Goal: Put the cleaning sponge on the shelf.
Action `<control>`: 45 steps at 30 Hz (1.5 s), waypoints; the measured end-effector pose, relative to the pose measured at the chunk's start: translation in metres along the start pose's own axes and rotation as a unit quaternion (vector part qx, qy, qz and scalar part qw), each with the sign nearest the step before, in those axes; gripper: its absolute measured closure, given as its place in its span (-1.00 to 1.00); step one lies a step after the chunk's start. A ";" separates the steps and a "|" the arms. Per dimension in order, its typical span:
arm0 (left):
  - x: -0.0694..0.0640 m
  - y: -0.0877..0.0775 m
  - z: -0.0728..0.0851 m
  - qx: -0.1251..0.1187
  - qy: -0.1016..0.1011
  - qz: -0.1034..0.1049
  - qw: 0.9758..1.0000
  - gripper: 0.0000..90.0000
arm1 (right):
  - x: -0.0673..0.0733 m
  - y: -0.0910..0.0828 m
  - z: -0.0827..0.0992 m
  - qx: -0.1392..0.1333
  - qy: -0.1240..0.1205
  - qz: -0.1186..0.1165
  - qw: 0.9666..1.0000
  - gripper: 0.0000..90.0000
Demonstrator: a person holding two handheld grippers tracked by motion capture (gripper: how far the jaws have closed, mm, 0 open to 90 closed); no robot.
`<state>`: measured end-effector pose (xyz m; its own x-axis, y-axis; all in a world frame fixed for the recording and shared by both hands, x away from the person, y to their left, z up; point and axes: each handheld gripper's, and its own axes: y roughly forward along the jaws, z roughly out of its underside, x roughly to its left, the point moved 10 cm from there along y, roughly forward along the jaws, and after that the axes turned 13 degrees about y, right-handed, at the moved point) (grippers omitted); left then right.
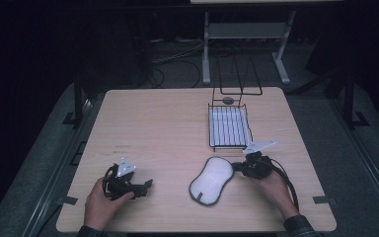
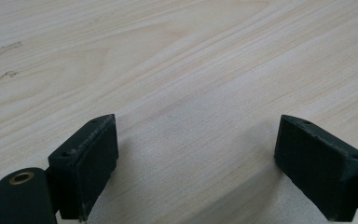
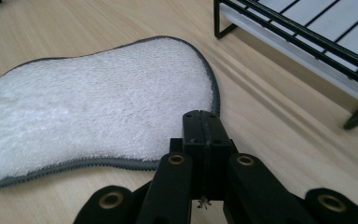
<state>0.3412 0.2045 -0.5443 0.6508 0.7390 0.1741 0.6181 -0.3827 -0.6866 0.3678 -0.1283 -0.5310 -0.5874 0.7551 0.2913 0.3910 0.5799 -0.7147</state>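
Observation:
A white fluffy pad (image 1: 211, 180) with a grey stitched rim lies flat on the wooden table (image 1: 158, 128), near its front edge. My right gripper (image 1: 235, 168) is at the pad's right end. In the right gripper view its jaws are pressed together, and the gripper (image 3: 201, 116) sits over the rim of the pad (image 3: 98, 102). I see no fabric between them. My left gripper (image 1: 148, 185) rests at the front left, well away from the pad. The left gripper (image 2: 196, 154) is open over bare wood.
A black wire rack (image 1: 228, 127) with a white tray under it stands just behind the right gripper, and its near corner (image 3: 307, 32) is close by. A tall black wire frame (image 1: 239, 79) stands at the table's far edge. A hand holds each gripper.

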 end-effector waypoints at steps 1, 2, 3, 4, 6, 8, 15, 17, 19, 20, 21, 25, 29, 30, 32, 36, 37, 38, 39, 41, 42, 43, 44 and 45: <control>0.000 0.000 0.000 0.000 0.000 0.000 1.000 -0.72 | 0.001 0.001 -0.001 0.001 -0.002 0.000 1.000 1.00; 0.000 0.000 0.000 0.000 0.000 0.000 1.000 -0.72 | 0.002 0.003 -0.002 0.001 -0.001 0.000 1.000 1.00; 0.000 0.000 0.000 0.000 0.000 0.000 1.000 -0.72 | 0.003 0.004 -0.003 0.002 -0.001 -0.002 1.000 1.00; 0.000 0.000 0.000 0.000 0.000 0.000 1.000 -0.72 | 0.003 0.005 -0.005 -0.001 -0.004 -0.001 1.000 1.00; 0.000 0.000 0.000 0.000 0.000 0.000 1.000 -0.72 | 0.004 0.008 -0.006 0.000 -0.005 -0.002 1.000 1.00; 0.000 0.000 0.000 0.000 0.000 0.000 1.000 -0.72 | 0.004 0.009 -0.006 0.000 -0.006 -0.002 1.000 1.00; 0.000 0.000 0.000 0.000 0.000 0.000 1.000 -0.72 | 0.009 0.007 -0.009 -0.007 -0.008 -0.006 1.000 1.00; 0.000 0.000 0.000 0.000 0.000 0.000 1.000 -0.72 | 0.014 0.001 -0.010 -0.014 -0.007 -0.013 1.000 1.00; 0.000 0.000 0.000 0.000 0.000 0.000 1.000 -0.72 | 0.021 -0.005 -0.009 -0.017 -0.008 -0.020 1.000 1.00; 0.000 0.000 0.000 0.000 0.000 0.000 1.000 -0.72 | 0.024 -0.008 -0.008 -0.018 -0.012 -0.023 0.999 1.00; 0.000 0.000 0.000 0.001 0.001 0.000 1.000 -0.72 | 0.028 -0.010 -0.007 -0.019 -0.014 -0.027 0.999 1.00; 0.000 0.000 0.000 0.002 0.002 0.000 1.000 -0.72 | 0.044 -0.018 -0.002 -0.023 -0.018 -0.046 0.999 1.00; 0.000 0.000 0.000 0.001 0.002 0.000 1.000 -0.72 | 0.057 -0.019 0.005 -0.021 -0.024 -0.056 0.998 1.00; 0.000 0.000 0.000 0.001 0.002 0.000 1.000 -0.72 | 0.061 -0.019 0.007 -0.018 -0.026 -0.058 0.998 1.00; 0.000 0.000 0.000 0.001 0.002 0.000 1.000 -0.72 | 0.068 -0.019 0.010 -0.016 -0.029 -0.064 0.997 1.00; 0.000 0.000 0.000 0.001 0.002 0.000 1.000 -0.72 | 0.082 -0.020 0.015 -0.015 -0.039 -0.077 0.996 1.00; 0.000 0.000 0.000 0.001 0.002 0.000 1.000 -0.72 | 0.087 -0.020 0.017 -0.013 -0.040 -0.081 0.996 1.00; 0.000 0.000 0.000 0.001 0.002 0.000 1.000 -0.72 | 0.089 -0.019 0.019 -0.011 -0.042 -0.084 0.996 1.00; 0.000 0.000 0.000 0.001 0.002 0.000 1.000 -0.72 | 0.092 -0.018 0.021 -0.008 -0.043 -0.086 0.995 1.00; 0.000 0.000 0.000 0.002 0.002 0.000 1.000 -0.72 | 0.099 -0.017 0.024 -0.004 -0.045 -0.093 0.995 1.00; 0.000 0.000 0.000 0.001 0.002 0.000 1.000 -0.72 | 0.103 -0.016 0.026 -0.001 -0.049 -0.096 0.994 1.00; 0.000 0.000 0.000 0.001 0.002 0.000 1.000 -0.72 | 0.106 -0.015 0.027 0.001 -0.051 -0.097 0.994 1.00; 0.000 0.000 0.000 0.001 0.002 0.000 1.000 -0.72 | 0.108 -0.014 0.028 0.002 -0.054 -0.098 0.994 1.00; 0.000 0.000 0.000 0.001 0.002 0.000 1.000 -0.72 | 0.110 -0.013 0.029 0.004 -0.055 -0.102 0.993 1.00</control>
<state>0.3410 0.2048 -0.5444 0.6526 0.7369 0.1763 0.6167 -0.3814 -0.6886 0.2773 -0.0616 -0.5077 -0.7283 0.5840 0.3585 0.2516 0.7145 -0.6528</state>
